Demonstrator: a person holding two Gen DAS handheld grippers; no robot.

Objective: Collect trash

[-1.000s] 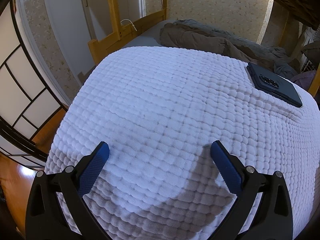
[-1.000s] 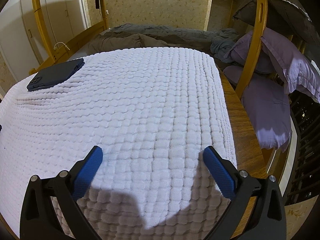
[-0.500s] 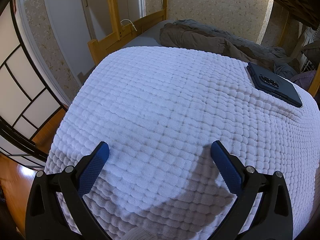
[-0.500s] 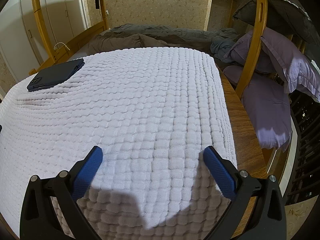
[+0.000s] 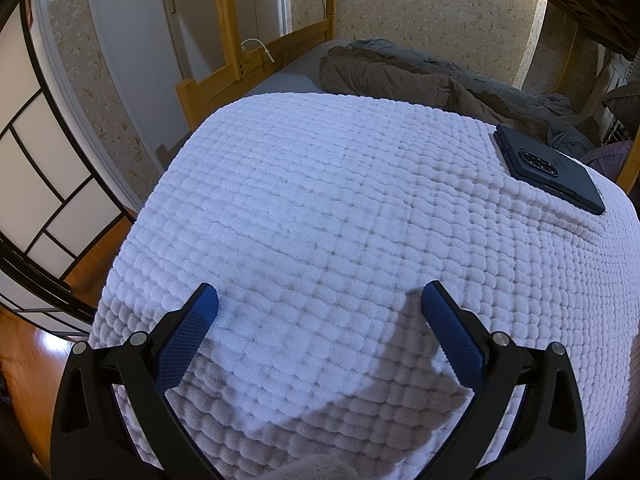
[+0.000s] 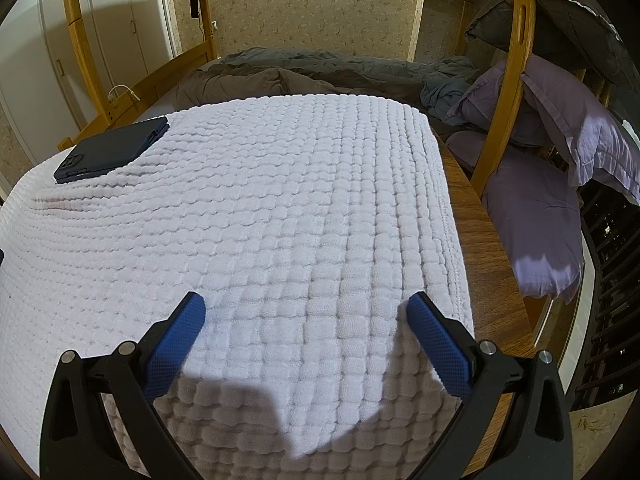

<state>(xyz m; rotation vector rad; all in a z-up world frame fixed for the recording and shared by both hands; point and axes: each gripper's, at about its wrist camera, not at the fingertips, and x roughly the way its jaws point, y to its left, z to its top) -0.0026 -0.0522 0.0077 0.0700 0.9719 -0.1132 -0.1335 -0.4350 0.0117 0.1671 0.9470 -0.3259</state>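
A: Item one, trash. Location?

B: None in view. Nothing crumpled, wrapped or loose in either wrist view; whereabouts unknown.

A: Item two, left gripper [image 5: 319, 294].

B: Hovering low over the near edge of the blanket [image 5: 340, 200]. Blue fingers [image 5: 188, 336] spread wide, nothing between them. Same pose as a second ago.

A: Item three, right gripper [image 6: 305, 305].

B: Likewise: fingers [image 6: 440, 344] wide apart, empty, above the blanket's near right corner. No shift over the last second.

A: Changes, then?

B: One only. Pale woolly shape [image 5: 316, 468] at the bottom edge of the left wrist view, absent a second ago, larger now than half a second back. Sleeve or cloth, cannot tell.

A: Surroundings?

B: White waffle blanket draped over the table [image 6: 472, 240], wood bare along the right side. Dark blue phone [image 5: 548, 168] lying flat near the far edge, well apart from both grippers. Not trash, by the look of it. Beyond, rumpled brown bedding [image 5: 400, 76]; to the right, purple pillows [image 6: 560, 128].

A: Meaning for the task?

B: Probably at the very start: nothing collected, nothing targeted. Next need, likely, a search elsewhere for something to pick up.
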